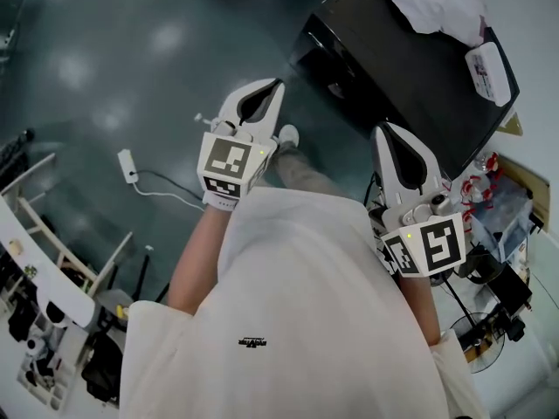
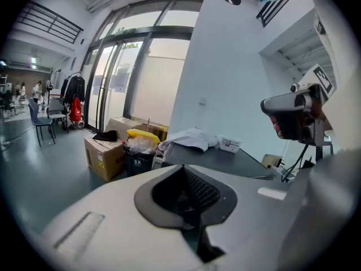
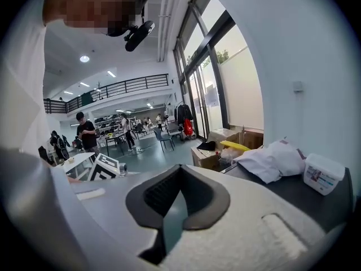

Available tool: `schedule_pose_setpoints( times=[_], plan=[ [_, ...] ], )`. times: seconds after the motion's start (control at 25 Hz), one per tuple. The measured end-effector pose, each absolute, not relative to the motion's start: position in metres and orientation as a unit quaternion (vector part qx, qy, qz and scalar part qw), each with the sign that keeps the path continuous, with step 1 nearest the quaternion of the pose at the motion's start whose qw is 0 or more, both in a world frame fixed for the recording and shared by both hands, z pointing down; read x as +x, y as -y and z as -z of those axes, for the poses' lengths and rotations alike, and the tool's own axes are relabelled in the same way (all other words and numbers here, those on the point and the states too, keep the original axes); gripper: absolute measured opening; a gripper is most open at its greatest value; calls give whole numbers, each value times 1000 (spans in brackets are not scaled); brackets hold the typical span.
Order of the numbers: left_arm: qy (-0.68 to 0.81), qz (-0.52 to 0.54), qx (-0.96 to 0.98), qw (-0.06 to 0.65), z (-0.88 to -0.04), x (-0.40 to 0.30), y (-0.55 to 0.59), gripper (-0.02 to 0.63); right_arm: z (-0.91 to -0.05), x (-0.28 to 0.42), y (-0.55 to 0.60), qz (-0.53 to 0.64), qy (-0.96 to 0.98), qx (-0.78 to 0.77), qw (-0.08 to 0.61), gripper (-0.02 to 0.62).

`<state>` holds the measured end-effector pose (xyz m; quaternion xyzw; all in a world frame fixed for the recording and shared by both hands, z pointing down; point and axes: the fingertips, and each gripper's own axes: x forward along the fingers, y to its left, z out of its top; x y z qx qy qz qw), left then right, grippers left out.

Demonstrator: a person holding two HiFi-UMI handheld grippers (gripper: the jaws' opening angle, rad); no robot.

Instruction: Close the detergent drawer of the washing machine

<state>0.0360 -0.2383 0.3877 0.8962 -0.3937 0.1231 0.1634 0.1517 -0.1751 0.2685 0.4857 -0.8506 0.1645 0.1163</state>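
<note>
Both grippers are held up close in front of a white shirt [image 1: 297, 304], well away from any machine. My left gripper [image 1: 278, 85] is shut with nothing in it, its tips meeting in its own view [image 2: 181, 168]. Likewise my right gripper [image 1: 385, 129] is shut and empty [image 3: 179, 169]. A dark-topped machine [image 1: 410, 68] stands at the upper right of the head view, ahead of the right gripper. A white cloth [image 1: 432, 3] and a small white box [image 1: 489, 70] lie on it. No detergent drawer shows in any view.
Grey floor lies ahead, with a white power strip and cable [image 1: 129, 166] on it. A white rack [image 1: 35, 260] stands at the left, cables and a fan [image 1: 489, 326] at the right. Cardboard boxes [image 2: 104, 154] and a bin [image 2: 141, 151] flank the machine. People stand far off [image 3: 87, 134].
</note>
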Motion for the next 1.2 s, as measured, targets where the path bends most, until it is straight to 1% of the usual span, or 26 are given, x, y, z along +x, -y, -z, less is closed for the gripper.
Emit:
schedule_pose_setpoints(
  times=[0.52, 0.8, 1.04, 1.2],
  plan=[
    [469, -30, 866, 173, -291, -20, 198, 18, -232, 151, 169, -117, 857, 494, 92, 2],
    [472, -34, 871, 129, -249, -24, 174, 18, -216, 155, 164, -100, 858, 499, 69, 2],
    [480, -33, 867, 129, -235, -30, 165, 18, -213, 158, 165, -105, 856, 502, 59, 2],
    [480, -34, 869, 114, -227, -32, 159, 18, -207, 163, 168, -114, 854, 506, 47, 2]
  ],
)
